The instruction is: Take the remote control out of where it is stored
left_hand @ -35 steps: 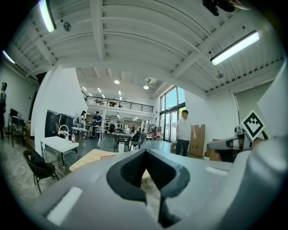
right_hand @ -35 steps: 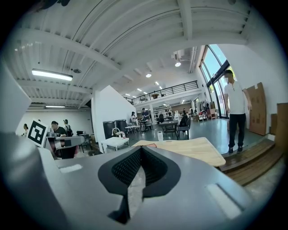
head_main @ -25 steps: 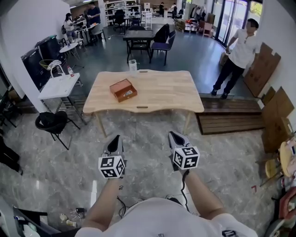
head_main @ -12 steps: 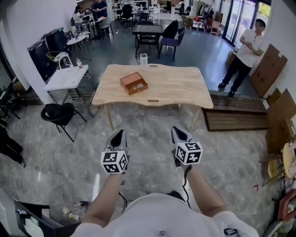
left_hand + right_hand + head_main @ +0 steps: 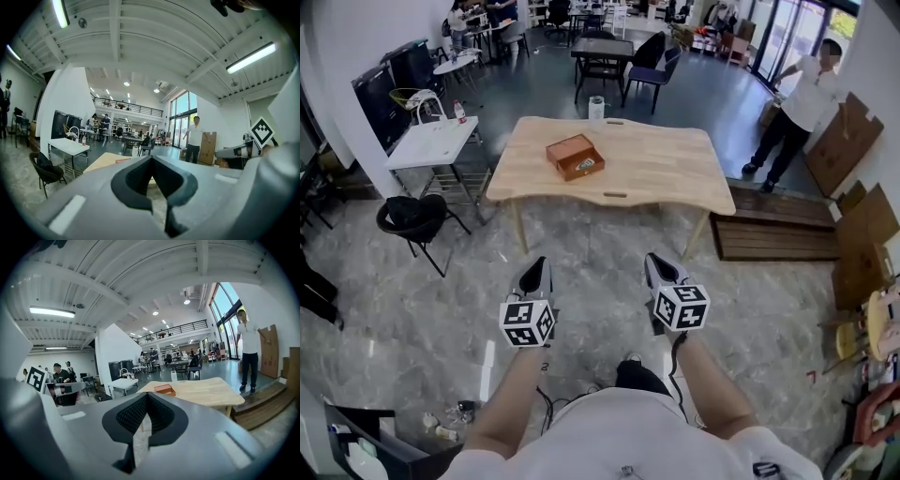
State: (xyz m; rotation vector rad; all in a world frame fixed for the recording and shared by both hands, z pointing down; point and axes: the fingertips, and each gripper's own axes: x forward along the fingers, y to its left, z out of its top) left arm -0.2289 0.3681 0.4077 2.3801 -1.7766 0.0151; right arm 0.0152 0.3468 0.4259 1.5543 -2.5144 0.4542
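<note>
You had the flat orange-brown box (image 5: 572, 153) lying open on the wooden table (image 5: 656, 164), well ahead of your left gripper (image 5: 535, 270) and right gripper (image 5: 655, 265). Inside it, the remote control (image 5: 590, 163) showed only as a small pale patch.

The head view looks steeply down past the left gripper (image 5: 535, 273) and right gripper (image 5: 659, 268) at the far table (image 5: 661, 173); both gripper views face it, low.

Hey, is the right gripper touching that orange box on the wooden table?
Apart. The head view shows the right gripper held over the floor, short of the table, with the orange box lying far ahead on the tabletop.
</note>
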